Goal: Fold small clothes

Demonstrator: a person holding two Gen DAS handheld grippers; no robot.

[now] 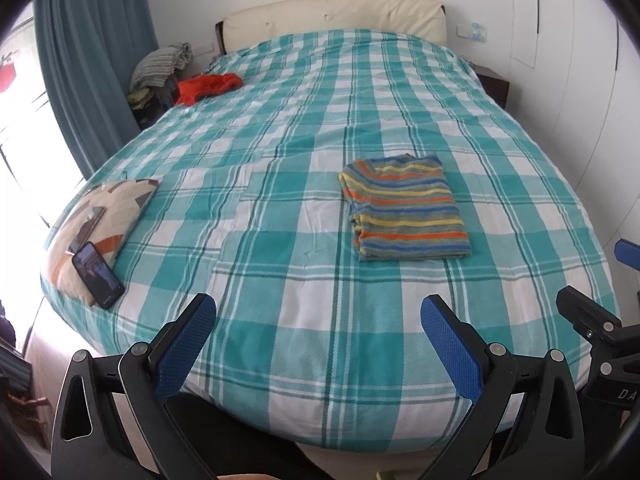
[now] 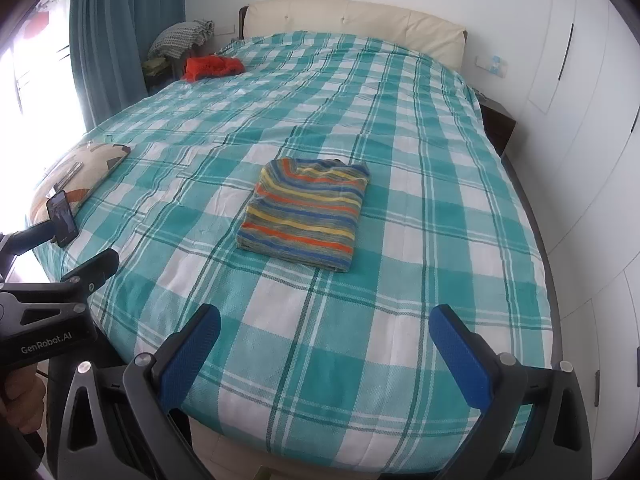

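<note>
- A curtain (image 1: 92, 60) is seen at the far left beside a bright window, whose glare washes out whatever lies past the bed's left edge.
- A patterned cushion (image 1: 100, 220) is laid on the left side of the bed (image 1: 280, 208), with a phone (image 1: 98, 274) resting on its near end; the phone seems to have been set there to be kept out of the folding area. What shows on its screen cannot be made out.
- A red garment (image 1: 208, 86) is left crumpled at the far left corner, probably waiting its turn; a heap of other clothes (image 1: 160, 68) just beyond the bed is partly cut off by it.
- The left gripper (image 1: 318, 344) is held above the near edge of the bed, its jaws spread wide with nothing between them; it is well apart from any garment.
- The striped garment (image 2: 304, 212) is found right of the bed's middle, folded into a flat rectangle, which suggests that its folding is finished. How many layers it holds is hidden.
- The right gripper (image 2: 326, 350) is likewise held back at the near edge, jaws wide and empty, apparently because nothing is currently being handled.
- A white wardrobe (image 2: 580, 80) closes the right side, partly cut off by the lens rim.
</note>
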